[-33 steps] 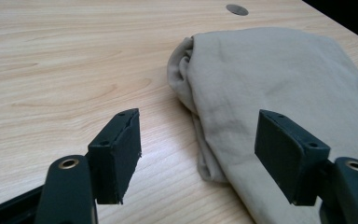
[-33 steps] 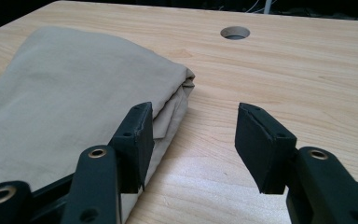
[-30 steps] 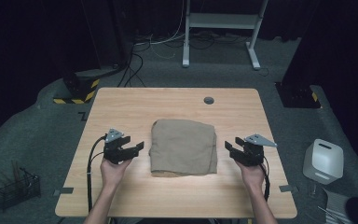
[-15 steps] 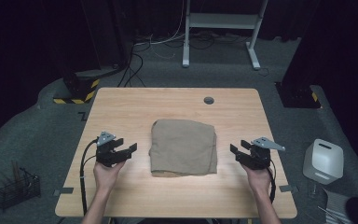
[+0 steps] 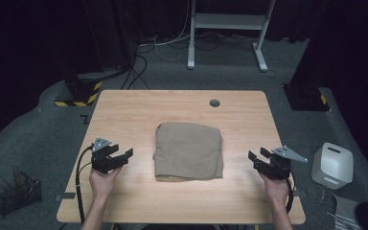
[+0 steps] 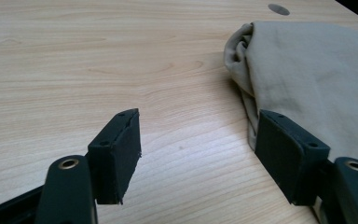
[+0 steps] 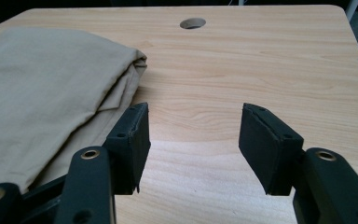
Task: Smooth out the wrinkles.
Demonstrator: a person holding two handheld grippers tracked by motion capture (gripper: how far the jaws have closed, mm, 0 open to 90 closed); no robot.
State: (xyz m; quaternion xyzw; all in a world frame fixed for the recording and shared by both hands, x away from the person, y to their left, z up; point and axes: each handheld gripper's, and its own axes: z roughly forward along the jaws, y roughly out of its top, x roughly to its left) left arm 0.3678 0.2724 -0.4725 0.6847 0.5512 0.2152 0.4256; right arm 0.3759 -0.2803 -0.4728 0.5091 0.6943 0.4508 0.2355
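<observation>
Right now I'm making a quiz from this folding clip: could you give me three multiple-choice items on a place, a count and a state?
1. Where does the folded beige cloth lie?
A. at the middle of the wooden table
B. on the floor
C. on the left edge

2. How many round holes are in the tabletop?
A. none
B. one
C. three

3. How do the left gripper and right gripper stand?
A. both open, empty
B. both clamped on cloth
C. one holding a cup

A: it lies between the grippers. B: one hole near the far edge. A: bare wood shows between the jaws.

High view looks down from afar; both gripper views, close and low, share the cloth [image 5: 188, 151].
</observation>
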